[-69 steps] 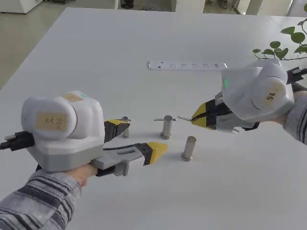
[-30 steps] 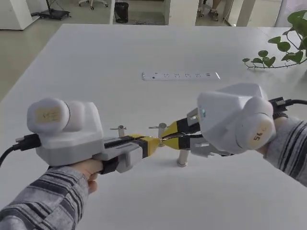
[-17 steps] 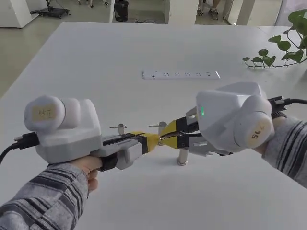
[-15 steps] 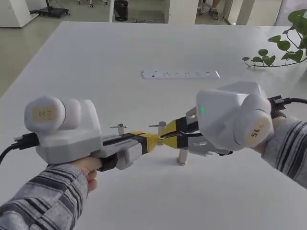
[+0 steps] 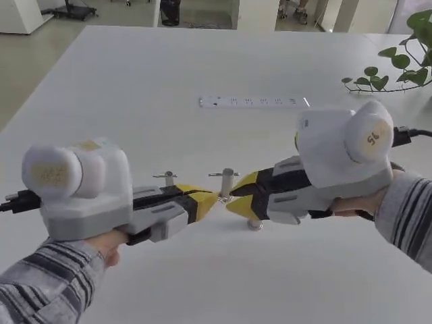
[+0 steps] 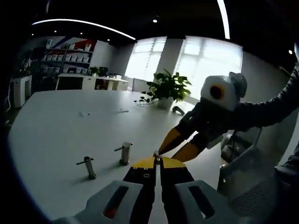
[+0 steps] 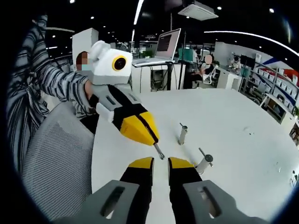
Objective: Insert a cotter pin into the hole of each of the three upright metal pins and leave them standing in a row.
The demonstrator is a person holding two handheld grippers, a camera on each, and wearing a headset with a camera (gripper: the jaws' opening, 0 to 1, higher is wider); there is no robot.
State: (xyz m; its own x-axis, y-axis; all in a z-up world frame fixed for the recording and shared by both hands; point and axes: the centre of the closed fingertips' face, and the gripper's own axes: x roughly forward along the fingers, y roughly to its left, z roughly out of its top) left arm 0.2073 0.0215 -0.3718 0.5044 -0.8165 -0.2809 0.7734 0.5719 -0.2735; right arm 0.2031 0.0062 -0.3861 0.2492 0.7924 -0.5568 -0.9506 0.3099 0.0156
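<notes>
**Two pins fitted, third cotter pin pinched in the left claw**

Head view: the left claw [image 5: 212,198] and right claw [image 5: 231,200] meet tip to tip above the tabletop [image 5: 202,67]. Just beyond the left claw's tip stands the outer metal pin [image 5: 169,181], and just beyond the right claw's tip the middle metal pin [image 5: 227,181]. Each has a cotter pin crosswise near its top. The third metal pin [image 5: 254,223] stands under the right claw, with its foot in sight and its top hidden.

Left gripper view: the left claw [image 6: 158,163] is pressed together on the cotter pin [image 6: 157,159], which pokes out just past its tip. The right claw [image 6: 167,155] faces it with its jaws spread around that tip. The outer metal pin [image 6: 88,168] and middle metal pin [image 6: 124,154] stand to the left of the left claw.

Right gripper view: the right claw [image 7: 161,163] is spread and holds nothing. The cotter pin [image 7: 159,151] hangs from the left claw [image 7: 153,140] just ahead of the gap. The two fitted pins [image 7: 183,134] [image 7: 204,164] stand to the right.

The step in hand looks like the last insertion. Next, the right claw likely needs to clear or steady the third metal pin while the left claw lines the cotter pin's legs with its hole and pushes through without tipping it.
</notes>
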